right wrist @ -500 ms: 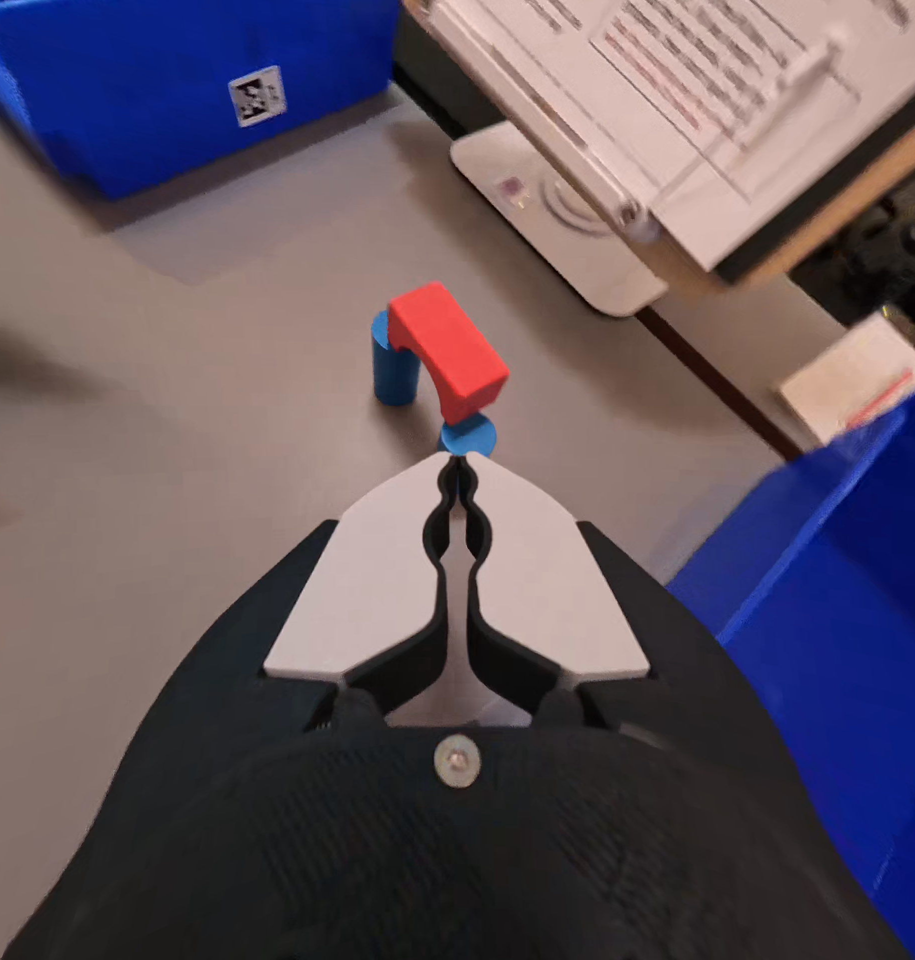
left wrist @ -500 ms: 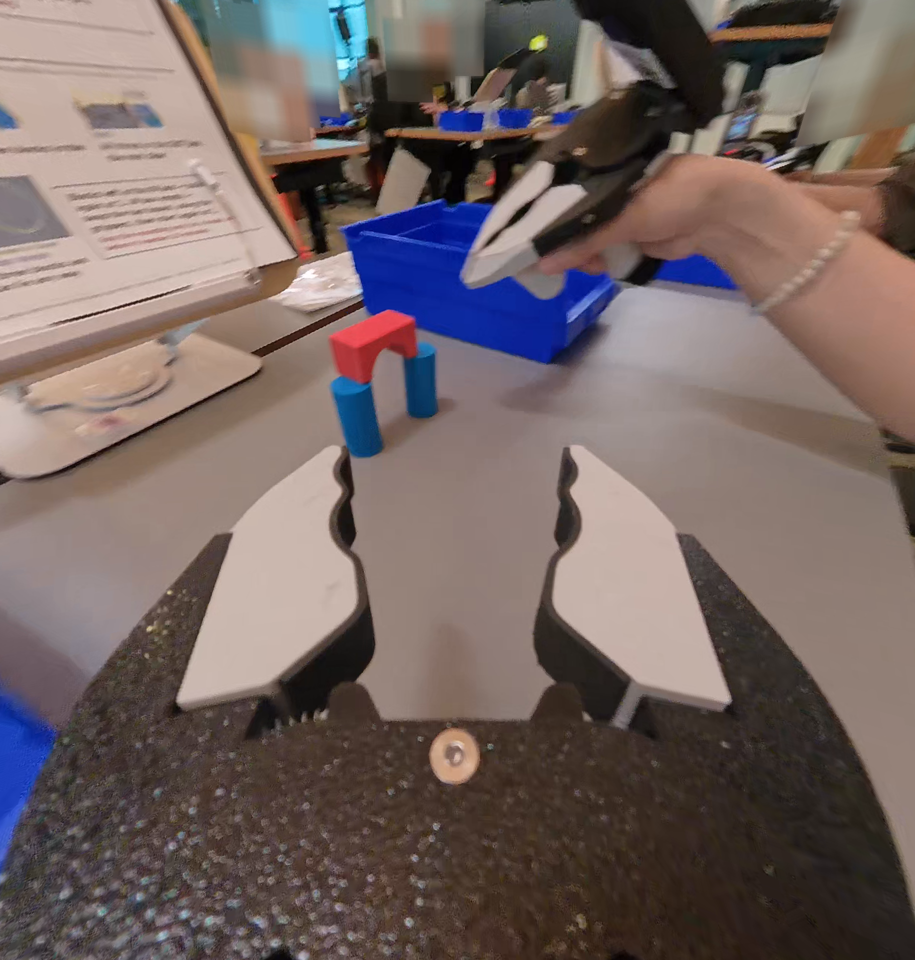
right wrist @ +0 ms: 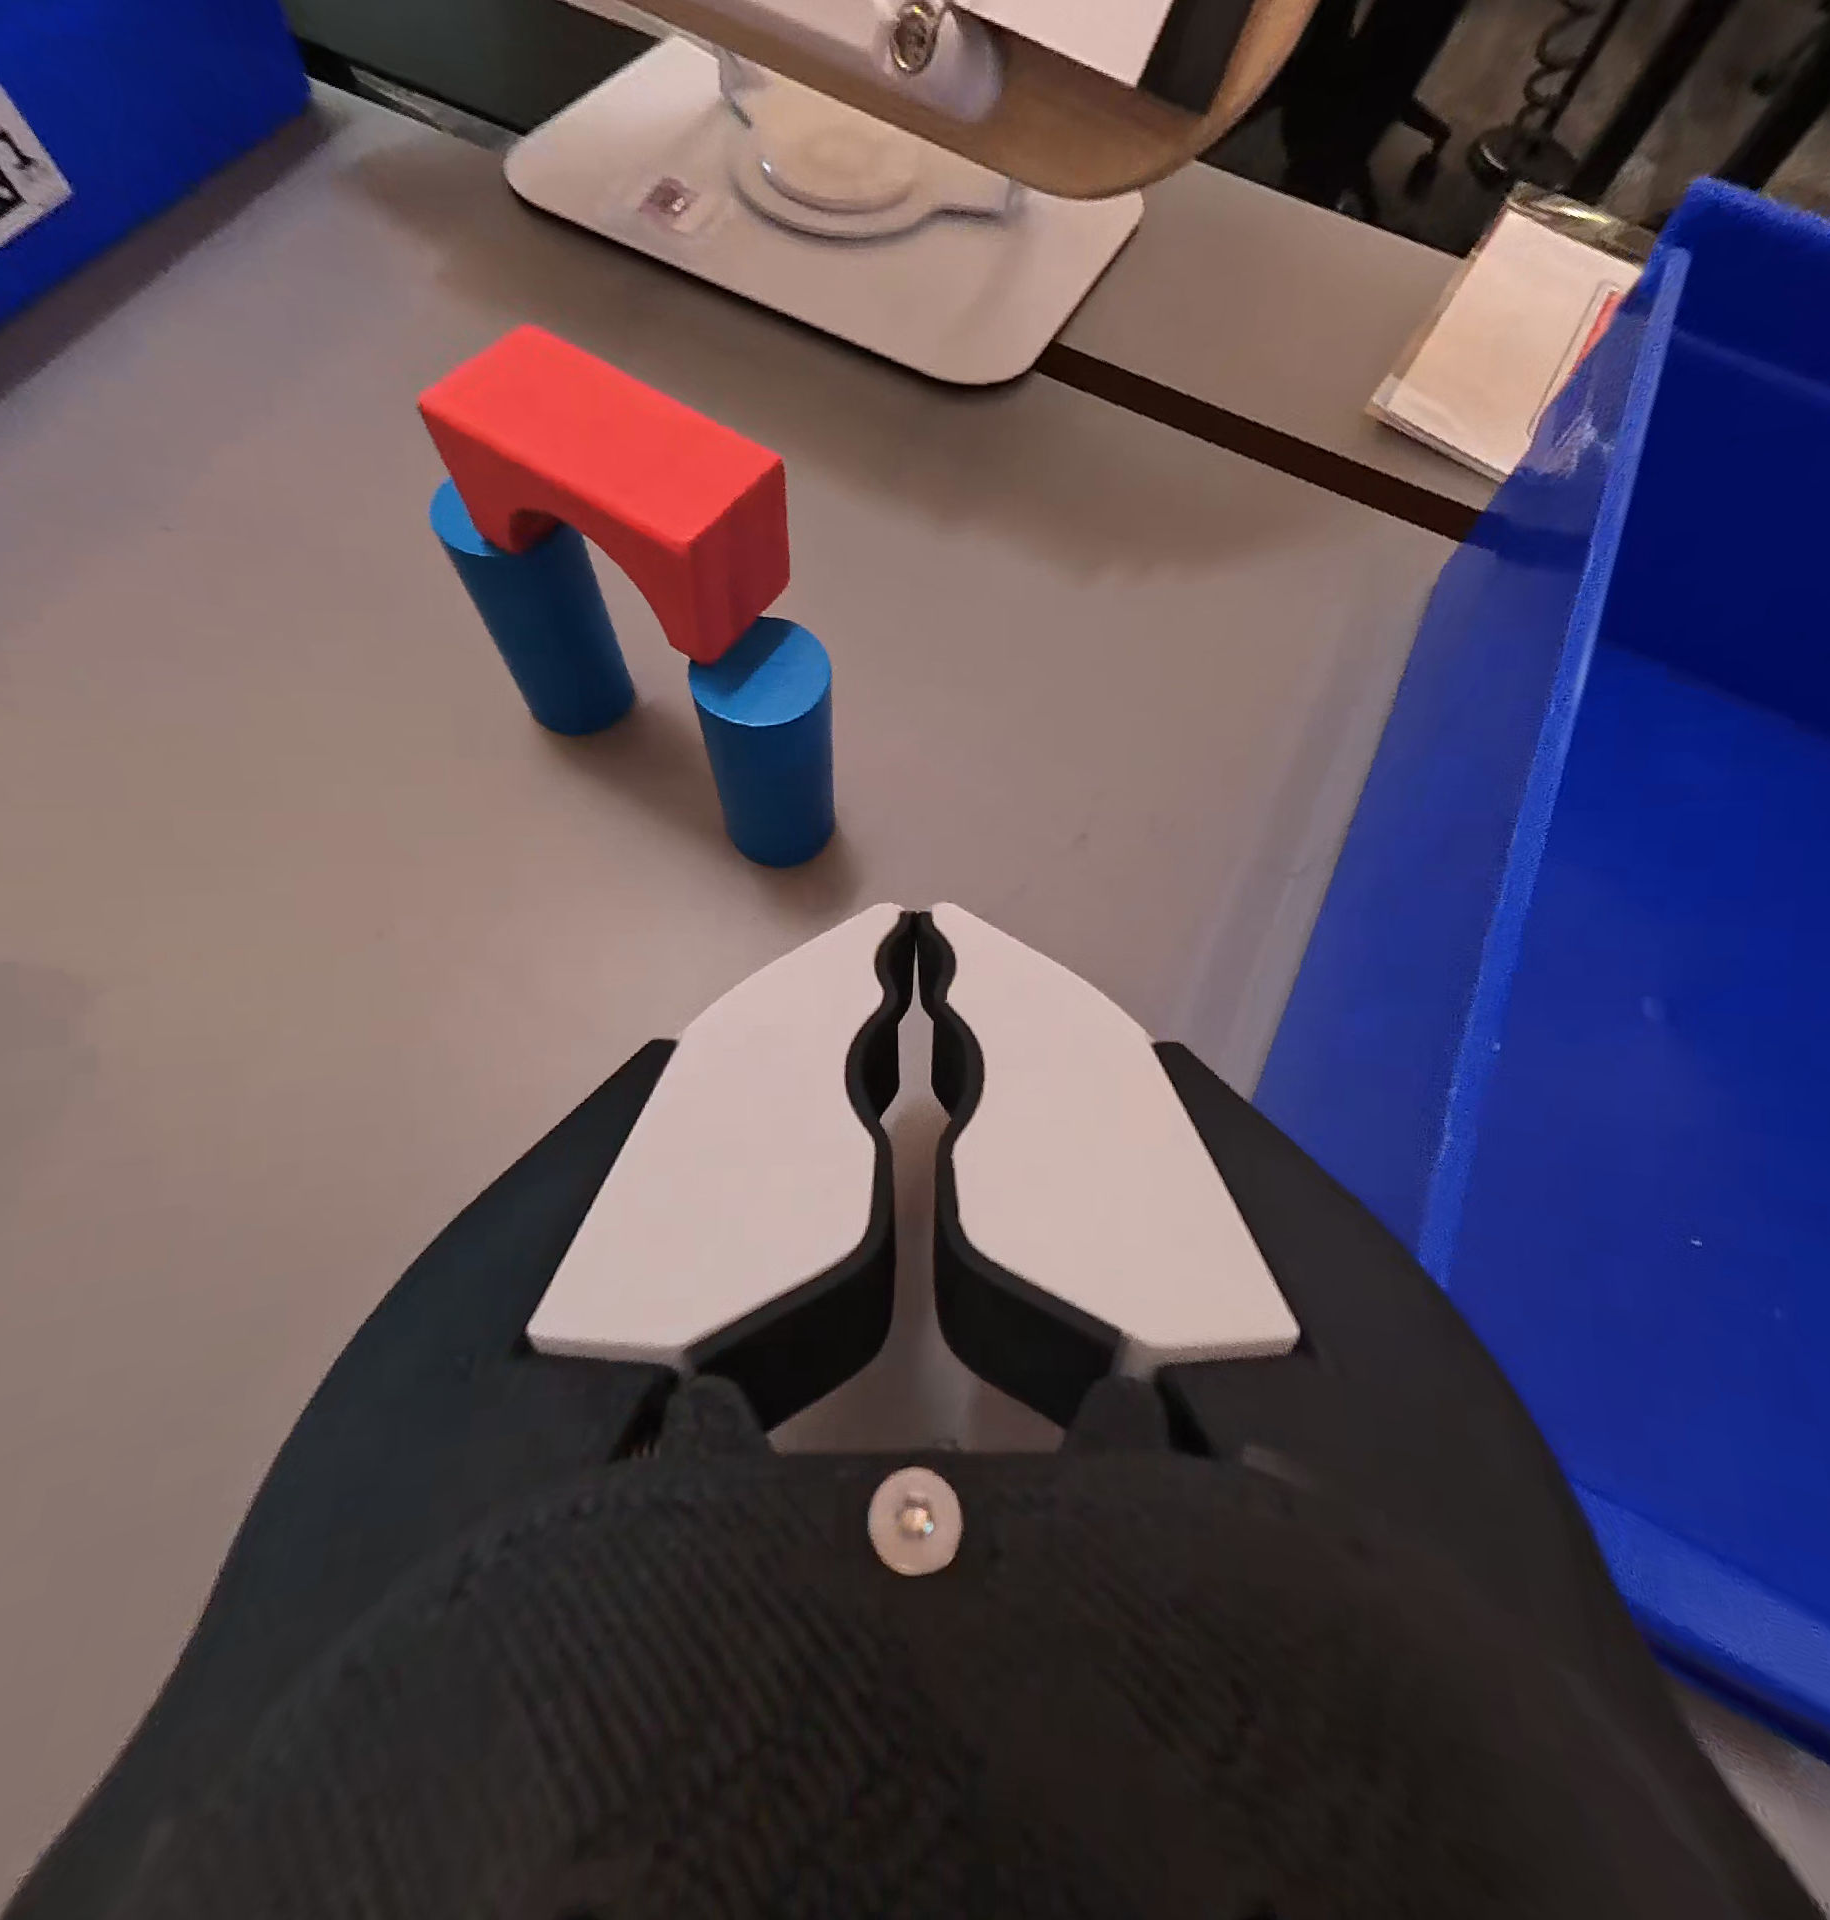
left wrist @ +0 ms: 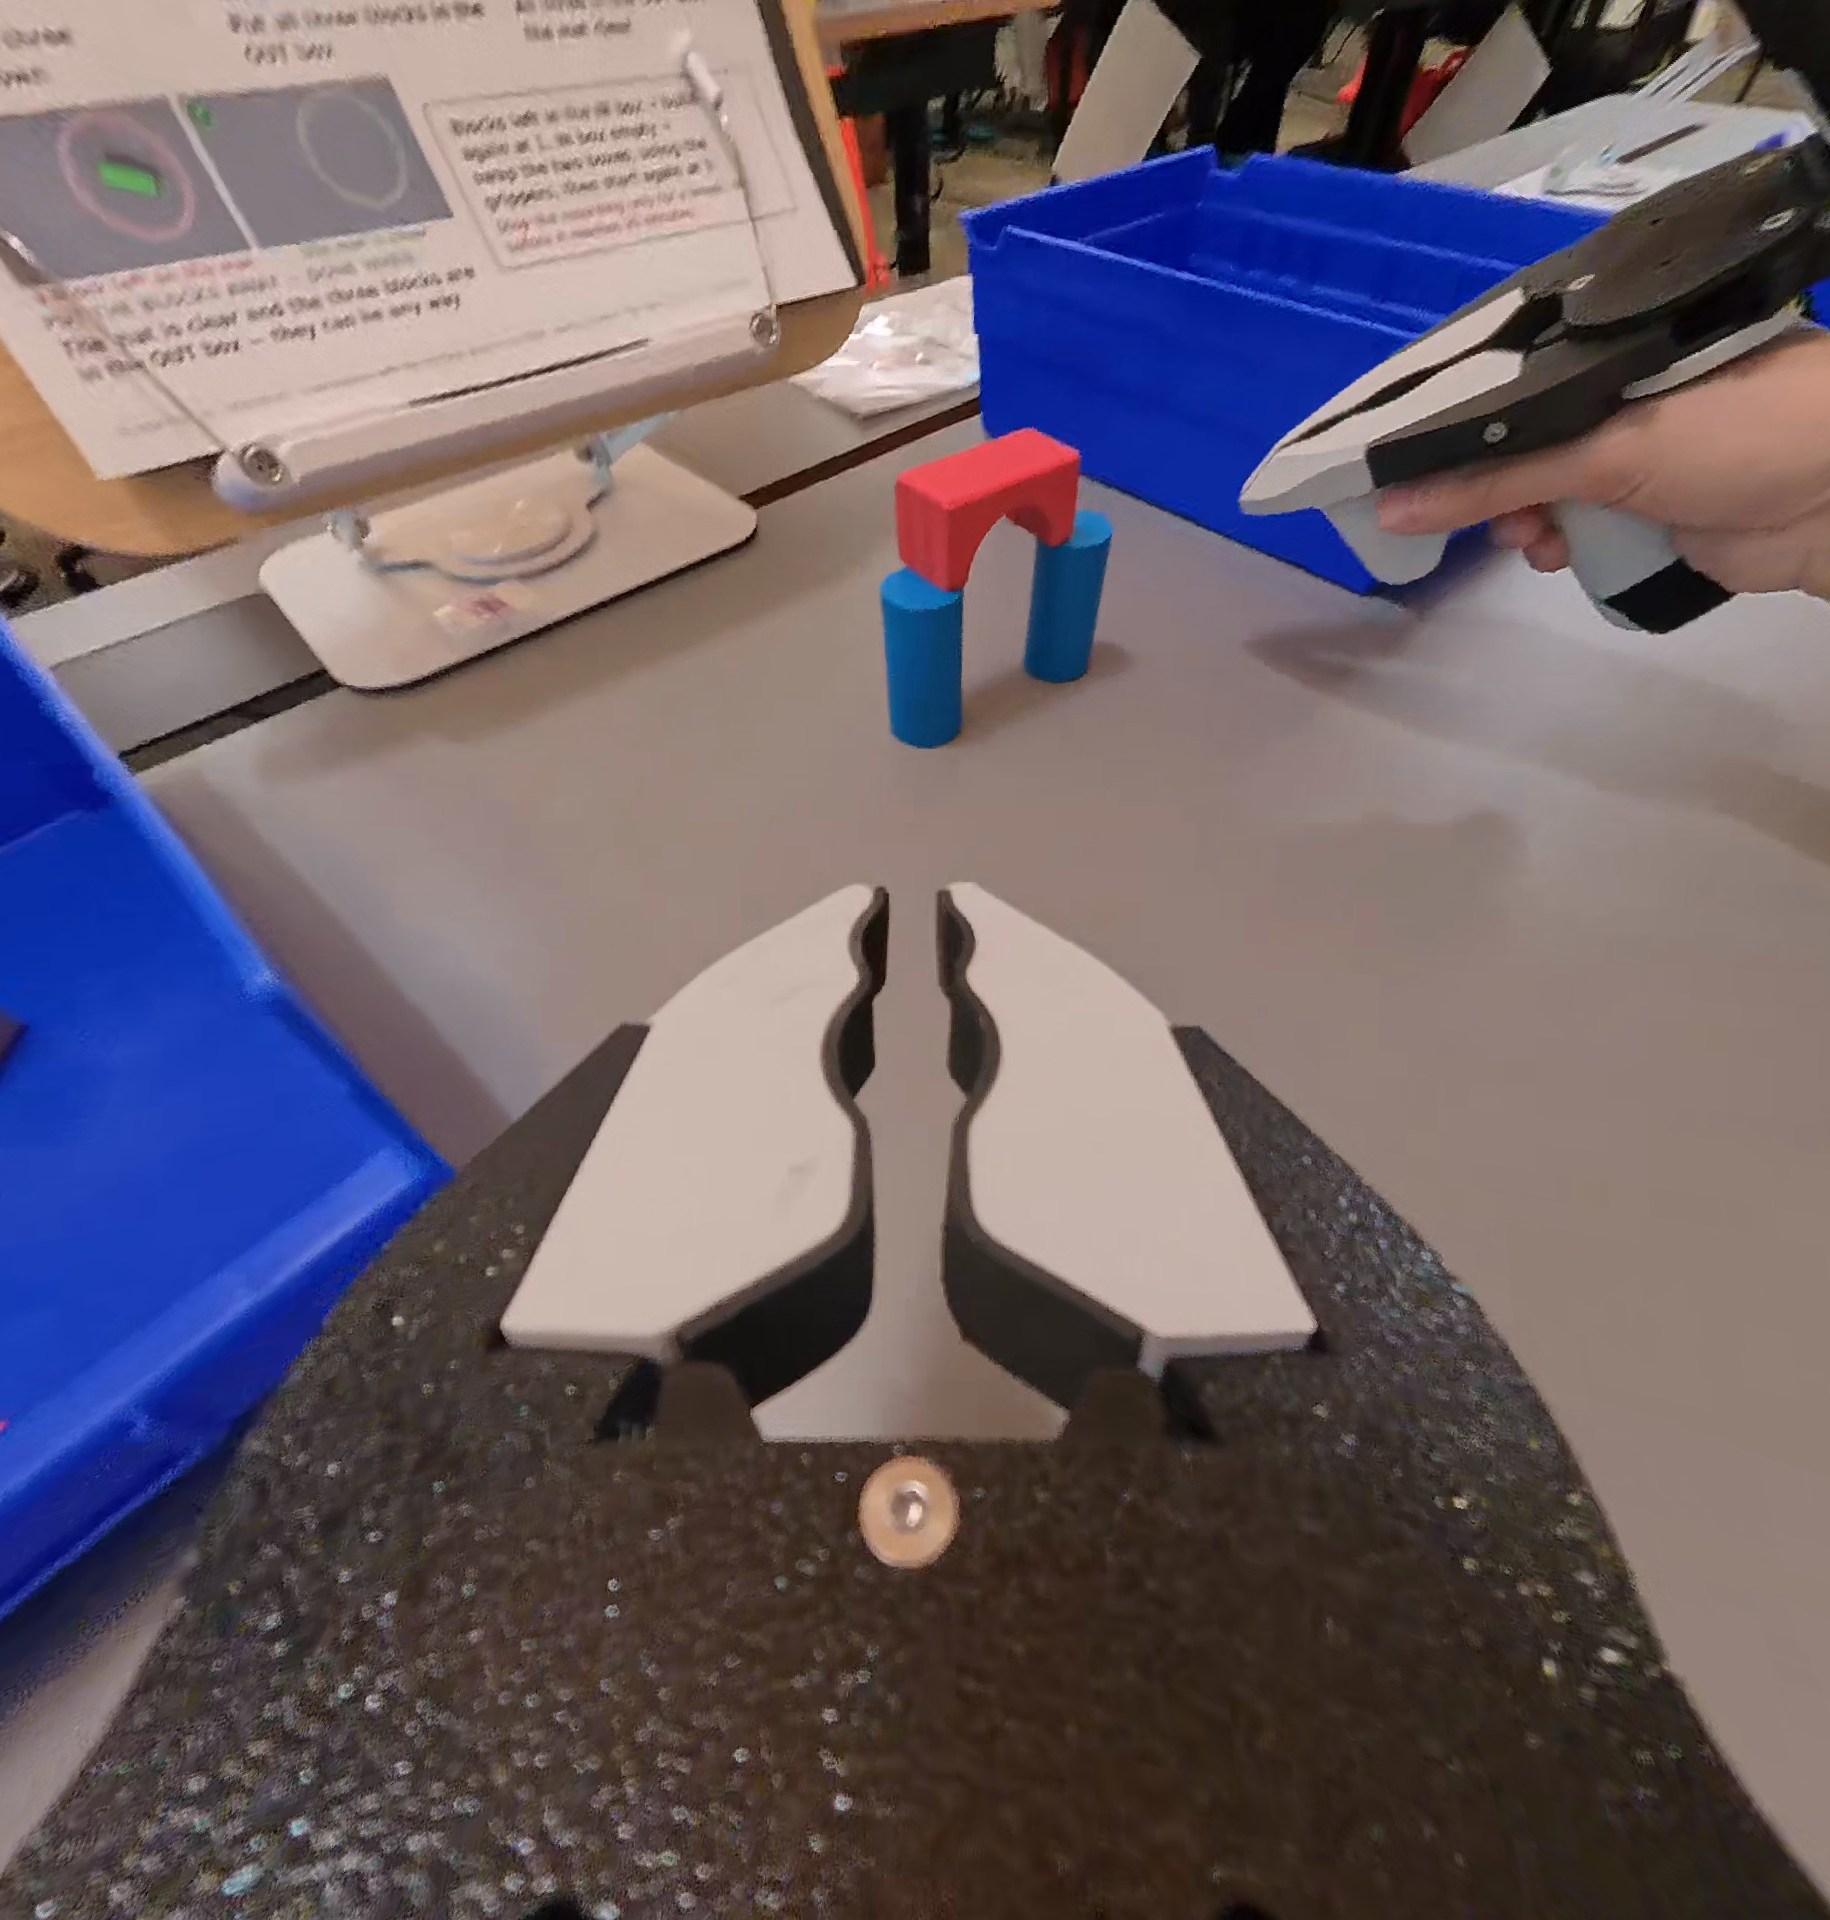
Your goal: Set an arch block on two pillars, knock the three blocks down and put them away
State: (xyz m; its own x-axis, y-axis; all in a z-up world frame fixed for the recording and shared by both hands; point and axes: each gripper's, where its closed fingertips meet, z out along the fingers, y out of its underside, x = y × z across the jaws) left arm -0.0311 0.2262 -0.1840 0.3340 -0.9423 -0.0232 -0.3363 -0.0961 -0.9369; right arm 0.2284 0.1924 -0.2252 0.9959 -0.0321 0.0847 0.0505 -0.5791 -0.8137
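- While the red arch (left wrist: 984, 499) is sitting across two upright blue cylinders (left wrist: 923, 665) on the worktop (left wrist: 1306, 935), nothing is touching it.
- Left gripper (left wrist: 913, 896) is hanging well short of the stack. It was gaping wide half a second ago, and now its fingers are nearly together, leaving just a slim gap and holding nothing.
- Right gripper (right wrist: 916, 914) is staying pinched together, empty. It's been backing off from right over the stack, and is now hovering near it beside the blue bin (right wrist: 1669, 935).
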